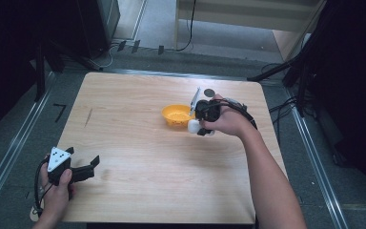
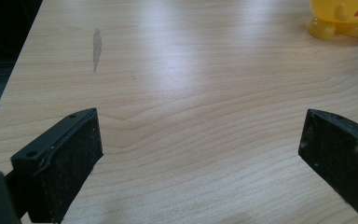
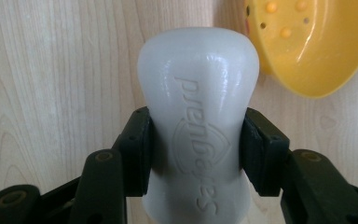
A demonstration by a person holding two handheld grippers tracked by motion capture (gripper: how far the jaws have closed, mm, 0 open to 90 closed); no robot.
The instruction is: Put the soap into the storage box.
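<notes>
Toward the table's (image 1: 138, 143) far right corner, the right gripper (image 3: 193, 154) holds a white bottle (image 3: 198, 116) pinched at its waist, just beside the yellow bowl (image 1: 176, 114). This looks like a carry; next it likely needs lifting over the rim and setting inside. Bottle: smooth, milky plastic with embossed lettering. Bowl: glossy, perforated. Near the left edge the left gripper (image 1: 88, 169) rests, jaws wide and empty.
</notes>
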